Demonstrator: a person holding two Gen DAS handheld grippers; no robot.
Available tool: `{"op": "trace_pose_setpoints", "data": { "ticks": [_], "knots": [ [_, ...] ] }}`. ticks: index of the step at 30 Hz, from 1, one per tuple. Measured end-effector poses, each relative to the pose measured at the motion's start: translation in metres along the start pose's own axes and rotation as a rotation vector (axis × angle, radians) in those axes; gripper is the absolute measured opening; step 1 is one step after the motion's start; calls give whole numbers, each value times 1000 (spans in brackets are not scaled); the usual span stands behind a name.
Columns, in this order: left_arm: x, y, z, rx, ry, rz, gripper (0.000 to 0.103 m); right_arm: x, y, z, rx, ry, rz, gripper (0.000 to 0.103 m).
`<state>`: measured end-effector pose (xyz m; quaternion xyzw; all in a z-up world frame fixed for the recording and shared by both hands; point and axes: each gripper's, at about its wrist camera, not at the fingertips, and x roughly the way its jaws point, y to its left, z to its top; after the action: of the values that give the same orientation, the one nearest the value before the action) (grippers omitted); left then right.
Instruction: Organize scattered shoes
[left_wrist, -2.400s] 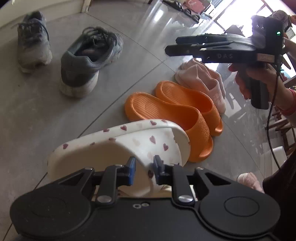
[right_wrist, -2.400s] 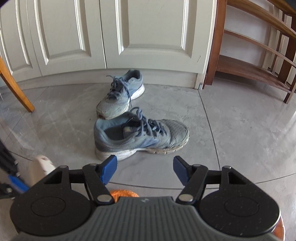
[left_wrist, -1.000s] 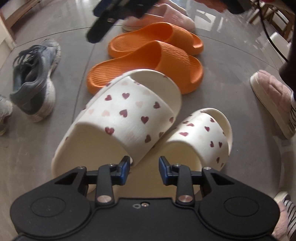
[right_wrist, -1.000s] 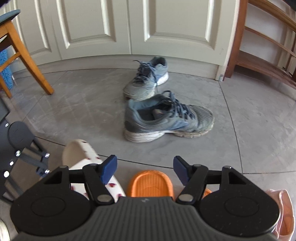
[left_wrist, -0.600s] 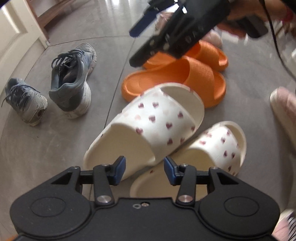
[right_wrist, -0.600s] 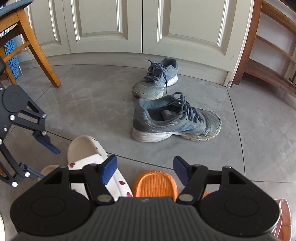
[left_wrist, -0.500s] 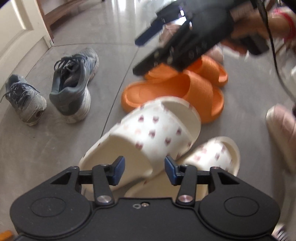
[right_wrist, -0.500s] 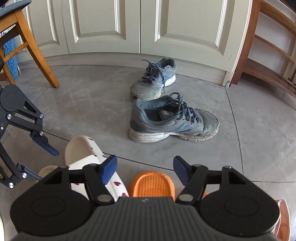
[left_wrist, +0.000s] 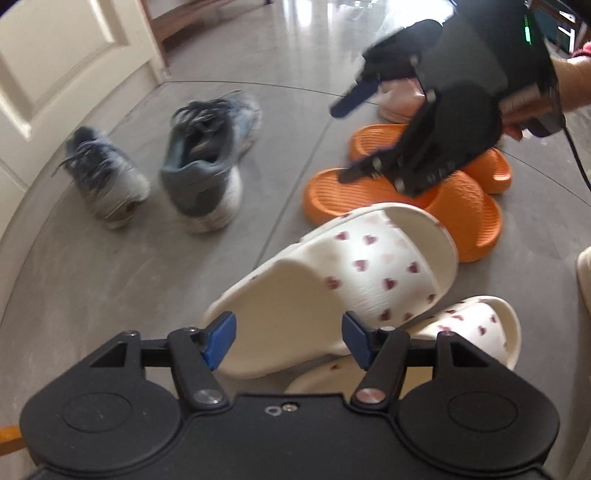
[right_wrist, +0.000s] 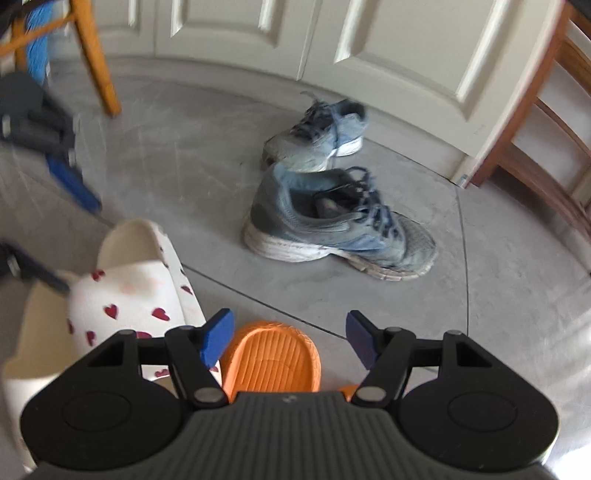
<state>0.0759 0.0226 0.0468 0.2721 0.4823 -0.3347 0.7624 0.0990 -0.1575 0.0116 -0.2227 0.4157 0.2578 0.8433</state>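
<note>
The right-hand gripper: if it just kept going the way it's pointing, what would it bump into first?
Most likely the heel of the nearer orange slipper, which sits between the open fingers of the right gripper, nothing held. Depth is hard to judge, so it might meet the bare floor just beyond.

Shoes laid out across the floor (left_wrist: 92, 295)

In the left wrist view, one heart slipper (left_wrist: 343, 280) overlaps its mate (left_wrist: 476, 328) at right; the slide pair (left_wrist: 402, 199) lies behind them, plush slippers (left_wrist: 400, 105) farther back, two sneakers (left_wrist: 210, 155) left beside the door (left_wrist: 55, 66).
</note>
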Motion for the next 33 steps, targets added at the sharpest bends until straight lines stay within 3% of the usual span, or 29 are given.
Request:
{"op": "trace_pose_setpoints", "data": {
  "ticks": [6,9,10,15,21,27,33],
  "knots": [
    [0,2,-9,-3,-8,-7,64,9,31,-8,-106,82,-7,66],
    [-3,10,-13,-18,-18,-16,64,14,49,-17,-97,195,85,49],
    [-4,14,-14,-28,-26,-24,64,11,58,-21,-95,201,118,51],
    [-10,31,-16,-101,-67,1,67,-8,66,-22,-104,167,172,49],
    [-3,41,-12,-178,-91,62,68,-16,33,-9,32,99,184,50],
    [-3,55,16,-262,-234,98,71,-14,20,15,51,28,131,53],
    [14,62,49,-348,-330,51,70,-16,-23,25,134,34,37,53]
  ]
}}
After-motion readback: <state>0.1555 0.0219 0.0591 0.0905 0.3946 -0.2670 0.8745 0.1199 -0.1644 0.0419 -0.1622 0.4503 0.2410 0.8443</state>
